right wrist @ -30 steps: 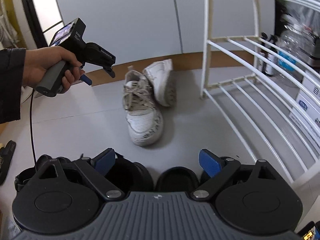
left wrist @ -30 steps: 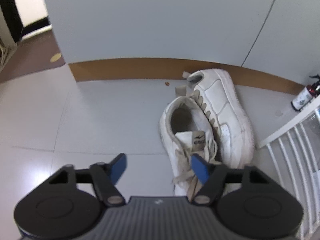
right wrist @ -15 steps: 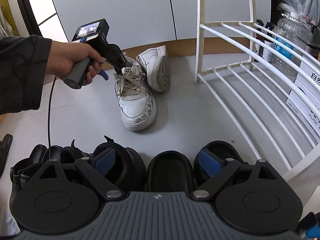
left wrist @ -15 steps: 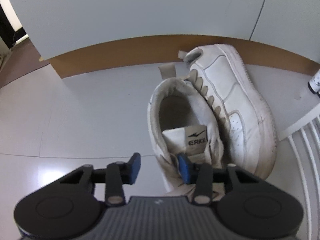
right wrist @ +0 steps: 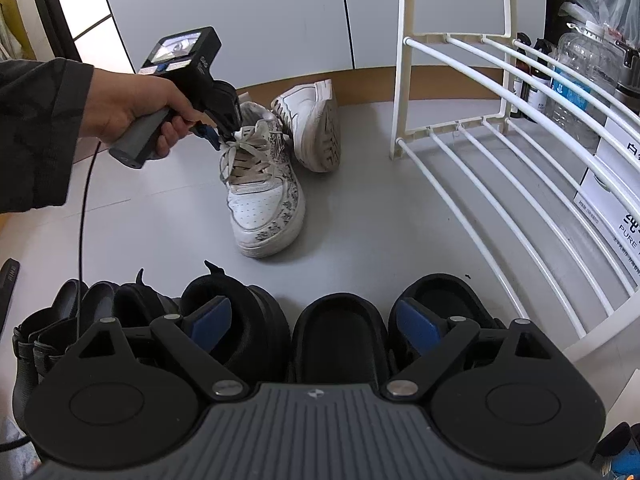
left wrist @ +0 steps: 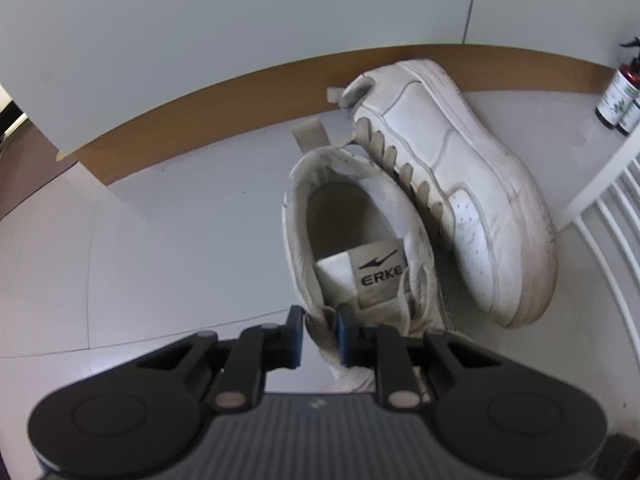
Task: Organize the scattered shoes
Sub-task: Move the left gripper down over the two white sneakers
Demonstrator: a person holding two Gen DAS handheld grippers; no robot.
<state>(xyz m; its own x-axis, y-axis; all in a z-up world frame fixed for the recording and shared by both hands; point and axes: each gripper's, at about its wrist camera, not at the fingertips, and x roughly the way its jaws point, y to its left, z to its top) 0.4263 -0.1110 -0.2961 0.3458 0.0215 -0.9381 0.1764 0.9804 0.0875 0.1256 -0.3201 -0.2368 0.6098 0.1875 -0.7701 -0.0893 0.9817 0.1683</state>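
Two white sneakers lie on the grey floor by the wall. The upright sneaker [left wrist: 360, 240] [right wrist: 264, 196] has an ERKE tongue label and patterned sides. My left gripper [left wrist: 320, 332] [right wrist: 218, 136] is shut on its collar edge beside the tongue. The second white sneaker [left wrist: 460, 200] [right wrist: 316, 128] lies on its side against it, sole showing in the right wrist view. My right gripper [right wrist: 310, 320] is open and empty above a row of black shoes [right wrist: 336, 328].
A white wire shoe rack [right wrist: 500, 152] stands to the right, its corner also in the left wrist view [left wrist: 600, 200]. Bottles [right wrist: 576, 76] and boxes sit behind it. More black shoes [right wrist: 52, 320] lie at lower left. A wooden baseboard [left wrist: 220, 120] runs along the wall.
My left gripper moved down to the upright sneaker and closed on its collar. The right gripper drew slightly nearer and stayed open.
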